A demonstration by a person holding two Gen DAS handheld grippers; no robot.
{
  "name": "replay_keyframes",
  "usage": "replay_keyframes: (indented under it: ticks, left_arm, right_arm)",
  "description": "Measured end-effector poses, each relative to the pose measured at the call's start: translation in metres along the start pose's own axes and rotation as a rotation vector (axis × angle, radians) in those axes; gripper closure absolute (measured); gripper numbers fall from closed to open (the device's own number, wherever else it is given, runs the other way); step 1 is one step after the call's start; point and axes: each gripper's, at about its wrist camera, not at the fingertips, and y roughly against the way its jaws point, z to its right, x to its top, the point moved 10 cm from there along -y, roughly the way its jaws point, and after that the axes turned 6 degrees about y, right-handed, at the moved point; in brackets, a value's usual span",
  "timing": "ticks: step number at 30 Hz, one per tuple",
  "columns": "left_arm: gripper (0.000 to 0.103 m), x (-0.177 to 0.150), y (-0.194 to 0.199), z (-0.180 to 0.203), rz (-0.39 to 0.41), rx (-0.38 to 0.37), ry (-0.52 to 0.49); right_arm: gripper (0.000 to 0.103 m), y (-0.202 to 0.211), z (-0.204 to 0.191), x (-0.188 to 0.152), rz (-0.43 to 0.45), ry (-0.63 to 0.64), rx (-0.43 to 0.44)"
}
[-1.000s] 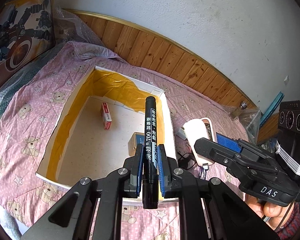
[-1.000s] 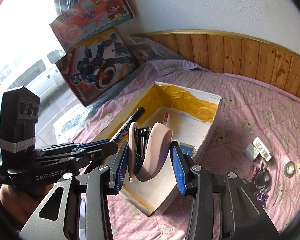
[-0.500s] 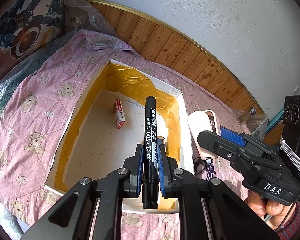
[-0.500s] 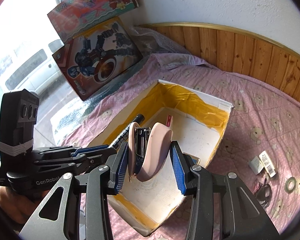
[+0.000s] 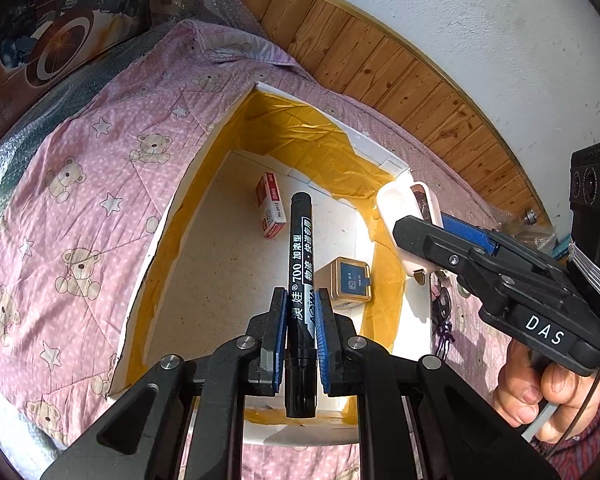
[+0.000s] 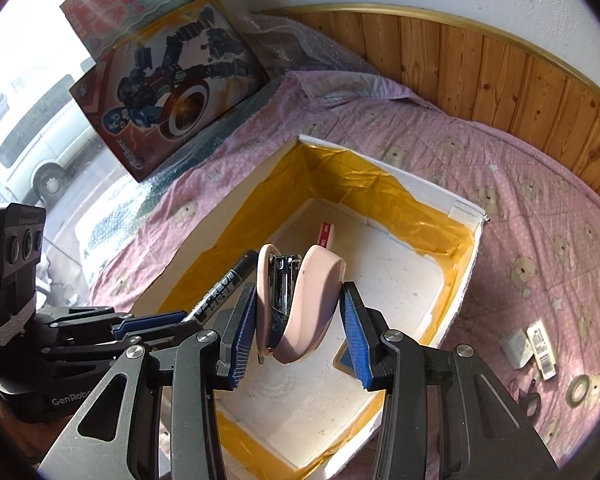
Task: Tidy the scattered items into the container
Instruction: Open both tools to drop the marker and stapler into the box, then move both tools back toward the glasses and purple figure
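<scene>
Left claw (image 5: 300, 332) pinches marker (image 5: 300, 264) – right claw (image 6: 300, 328) clamps stapler (image 6: 300, 304) – above box (image 6: 466, 264)

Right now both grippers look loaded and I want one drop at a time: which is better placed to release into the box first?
Left, probably. The left gripper holds the marker over the box floor; the right gripper's stapler hangs nearer the wall.
</scene>
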Motion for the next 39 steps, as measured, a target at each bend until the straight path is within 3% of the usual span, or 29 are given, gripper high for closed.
replay_keyframes:
  ticks: [9,17,21,32,39]
  left_arm:
    - [0.089,0.01,-0.029,-0.012,-0.066,0.08,-0.008]
    - [0.089,0.021,-0.044,-0.025,-0.074,0.141,-0.024]
    - [0.076,0.021,-0.047,-0.033,-0.078,0.177,-0.034]
    - [0.074,-0.001,-0.024,-0.024,-0.055,0.195,-0.081]
    - [0.058,-0.017,0.019,-0.003,0.079,0.229,-0.197]
  right_arm:
    - [0.06,-0.048,0.028,0.014,-0.115,-0.022,-0.039]
    - [0.055,-0.082,0.043,0.026,-0.175,-0.032,-0.073]
    - [0.054,-0.087,0.048,0.028,-0.179,-0.046,-0.083]
    - [0.053,-0.023,0.027,0.003,-0.079,-0.087,0.019]
    - [0.053,0.051,-0.023,-0.038,0.111,0.004,0.026]
